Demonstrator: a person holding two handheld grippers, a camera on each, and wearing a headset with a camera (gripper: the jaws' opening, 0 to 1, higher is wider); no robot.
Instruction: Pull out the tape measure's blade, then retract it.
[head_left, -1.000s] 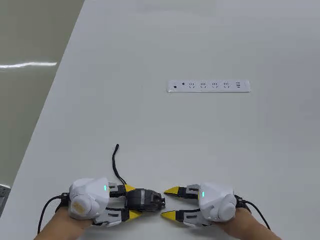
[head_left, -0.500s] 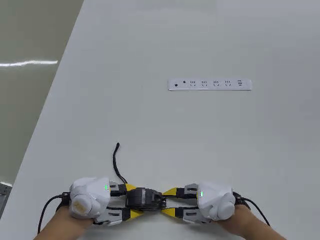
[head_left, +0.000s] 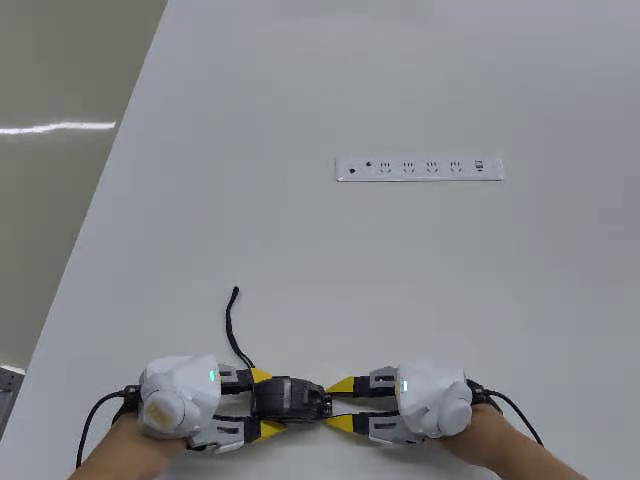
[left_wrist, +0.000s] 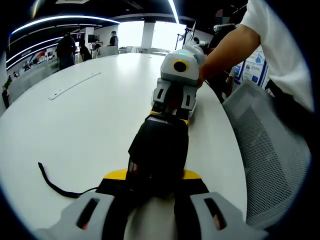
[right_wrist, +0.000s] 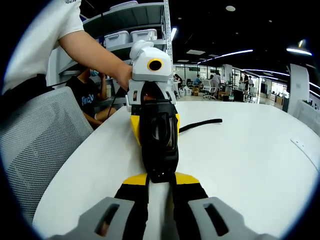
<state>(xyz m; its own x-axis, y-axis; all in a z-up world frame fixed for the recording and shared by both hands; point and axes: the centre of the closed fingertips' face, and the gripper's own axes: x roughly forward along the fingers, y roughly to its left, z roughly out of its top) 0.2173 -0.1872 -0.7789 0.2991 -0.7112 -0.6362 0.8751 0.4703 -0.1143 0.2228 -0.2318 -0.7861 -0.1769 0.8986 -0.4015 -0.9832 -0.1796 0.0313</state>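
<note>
- Nearest the person, the left gripper (head_left: 262, 402) is clamping the tape measure (head_left: 290, 398) by its black case, which is resting on the counter (head_left: 400, 280).
- Just right of the tape measure, the right gripper (head_left: 339, 404) is bracketing its nose, jaws narrowly apart; I cannot tell if it is pinching anything.
- The pull-out looks about to begin, and it is calling for a hold on the blade hook, then a straight draw.
- Beyond the tape measure, its strap (head_left: 233, 325) is trailing away.
</note>
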